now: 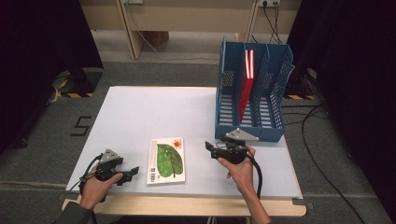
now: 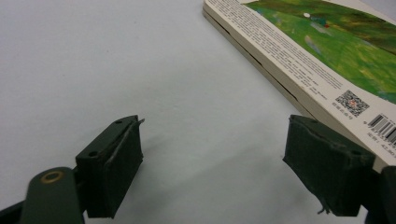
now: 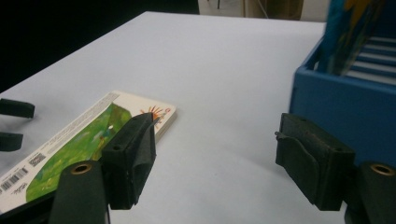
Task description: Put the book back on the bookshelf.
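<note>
A picture book (image 1: 166, 160) with a green leaf on its cover lies flat near the front of the white table (image 1: 140, 112). My left gripper (image 1: 132, 172) rests just left of the book and points at its edge. In the left gripper view the left gripper (image 2: 215, 168) stands open with bare table between its pads, and the book (image 2: 327, 42) lies just beyond the right pad. My right gripper (image 1: 209, 149) sits to the right of the book and points left. In its own view the right gripper (image 3: 215, 158) is open with nothing between its pads, with the book (image 3: 88, 135) ahead on the left.
A blue file rack (image 1: 252, 93) stands at the table's back right with a red book (image 1: 246, 81) upright in its middle slot. Its front wall (image 3: 345, 112) is close beside my right gripper. The left gripper's jaws (image 3: 14, 121) show far left in the right gripper view.
</note>
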`<action>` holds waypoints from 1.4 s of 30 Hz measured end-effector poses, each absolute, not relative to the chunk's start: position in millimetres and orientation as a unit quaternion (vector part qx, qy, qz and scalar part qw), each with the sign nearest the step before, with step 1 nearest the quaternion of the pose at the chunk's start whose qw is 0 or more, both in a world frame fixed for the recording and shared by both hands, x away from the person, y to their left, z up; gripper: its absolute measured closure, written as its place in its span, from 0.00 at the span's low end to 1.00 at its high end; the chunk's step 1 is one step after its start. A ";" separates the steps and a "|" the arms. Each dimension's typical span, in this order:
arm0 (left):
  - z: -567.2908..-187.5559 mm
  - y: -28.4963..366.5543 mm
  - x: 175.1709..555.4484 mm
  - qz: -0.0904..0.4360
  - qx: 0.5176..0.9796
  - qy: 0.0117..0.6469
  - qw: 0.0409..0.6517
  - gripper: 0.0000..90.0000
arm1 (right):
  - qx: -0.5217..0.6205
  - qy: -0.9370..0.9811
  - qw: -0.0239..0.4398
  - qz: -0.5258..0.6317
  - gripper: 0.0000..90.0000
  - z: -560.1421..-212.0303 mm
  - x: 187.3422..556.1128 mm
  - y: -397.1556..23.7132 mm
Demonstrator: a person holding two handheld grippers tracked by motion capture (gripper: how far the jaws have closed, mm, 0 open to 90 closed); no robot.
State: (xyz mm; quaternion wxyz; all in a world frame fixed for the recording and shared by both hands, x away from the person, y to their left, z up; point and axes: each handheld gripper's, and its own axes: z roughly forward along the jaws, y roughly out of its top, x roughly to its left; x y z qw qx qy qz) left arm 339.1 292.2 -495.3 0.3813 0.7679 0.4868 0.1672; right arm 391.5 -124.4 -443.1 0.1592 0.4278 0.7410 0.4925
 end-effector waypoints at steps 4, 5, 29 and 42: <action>-495.2 290.5 337.8 0.159 0.769 0.482 0.388 0.23 | 0.424 0.752 0.145 0.484 0.30 -450.3 389.7 -113.1; -495.9 289.1 337.4 0.155 0.767 0.483 0.393 0.25 | 0.422 0.756 0.141 0.481 0.30 -451.7 389.4 -110.6; -492.7 261.4 328.1 0.087 0.788 0.440 0.421 0.33 | 0.398 0.783 0.092 0.469 0.32 -469.5 381.3 -72.3; -492.9 245.8 325.3 0.047 0.794 0.427 0.431 0.46 | 0.394 0.797 0.069 0.451 0.33 -480.0 378.8 -52.5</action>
